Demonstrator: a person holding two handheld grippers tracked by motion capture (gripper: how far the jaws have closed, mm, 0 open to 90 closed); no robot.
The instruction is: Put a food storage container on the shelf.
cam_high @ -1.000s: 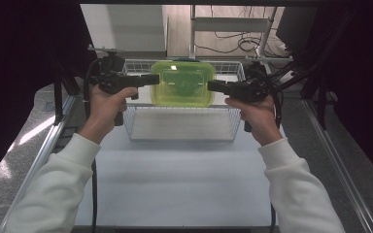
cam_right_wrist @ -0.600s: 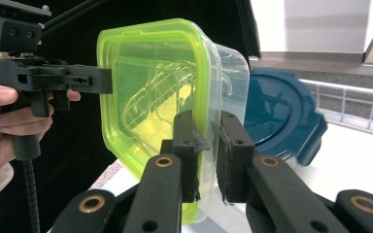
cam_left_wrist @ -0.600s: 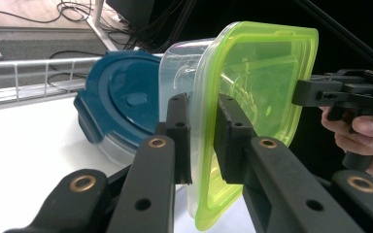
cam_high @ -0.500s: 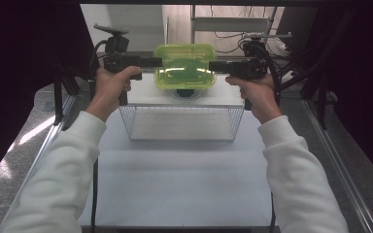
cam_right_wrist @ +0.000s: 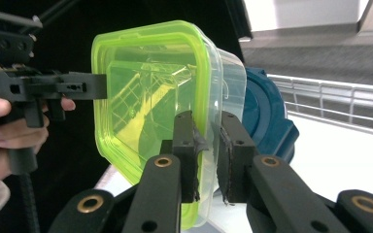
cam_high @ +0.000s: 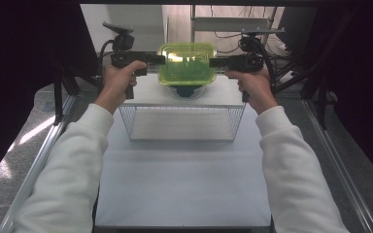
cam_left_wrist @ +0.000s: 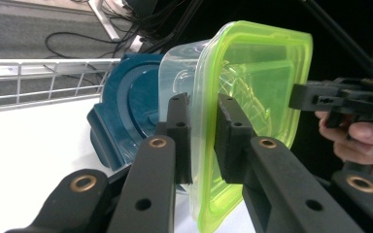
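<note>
The box (cam_high: pixel 186 64), clear with a lime-green lid (cam_left_wrist: pixel 252 111), hangs in the air between the 2 grippers, beyond the far rim of the wire basket (cam_high: pixel 182 124) and above a dark blue lid (cam_high: pixel 184 91) that lies on the table (cam_high: pixel 184 184). In the high view the left gripper (cam_high: pixel 161 59) meets the box's left edge and the right gripper (cam_high: pixel 212 62) its right edge, both held level and pointing at each other, each in 1 hand: left hand (cam_high: pixel 118 82), right hand (cam_high: pixel 255 83).

In the left gripper view the 2 black jaws are closed on the box's rim, 1 pad on the clear wall side, the other on the green lid, so the left gripper grips the box at its edge. In the right gripper view (cam_right_wrist: pixel 205 141) the same holds: the jaws pinch the green lid's rim and the clear wall between them. Each gripper view shows the other gripper clamped on the opposite edge, with fingers wrapped round its handle.

The blue lid shows behind the box in both gripper views (cam_left_wrist: pixel 126 111), resting on the white table near the basket's wire rail (cam_left_wrist: pixel 43 77). The basket stands on the table between the person's white sleeves (cam_high: pixel 73 160).
</note>
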